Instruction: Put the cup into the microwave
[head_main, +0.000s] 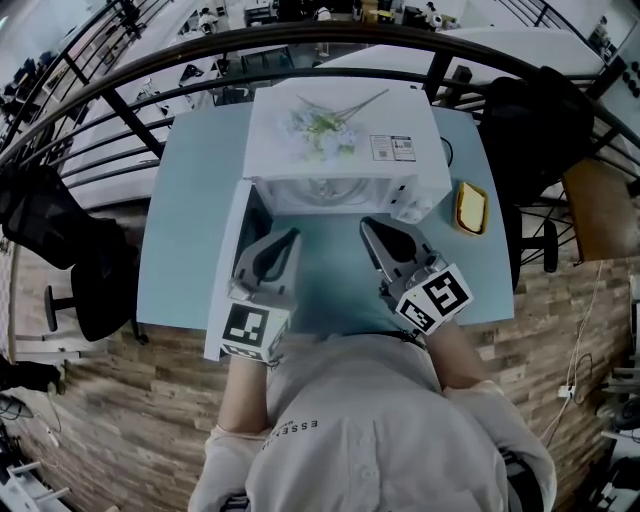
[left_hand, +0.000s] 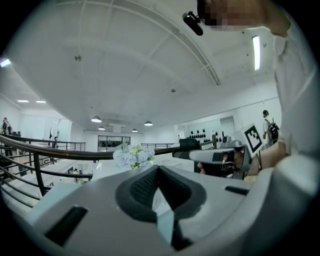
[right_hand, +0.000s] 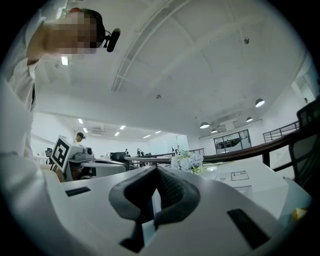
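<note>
A white microwave (head_main: 345, 140) stands on the light blue table (head_main: 190, 210), its door (head_main: 228, 270) swung open to the left. In its cavity a pale round shape (head_main: 325, 190) shows; I cannot tell whether it is the cup or the turntable. My left gripper (head_main: 293, 236) and right gripper (head_main: 367, 225) are held side by side in front of the opening, both pointing at it. Both are shut with nothing between the jaws, as the left gripper (left_hand: 159, 169) and right gripper (right_hand: 156, 170) views show. Each of these views looks level over the microwave's top.
A bunch of pale flowers (head_main: 320, 125) lies on the microwave's top. A yellow dish (head_main: 471, 207) sits on the table at the right. A dark curved railing (head_main: 300, 45) runs behind the table, and black chairs (head_main: 60, 230) stand to the left and right.
</note>
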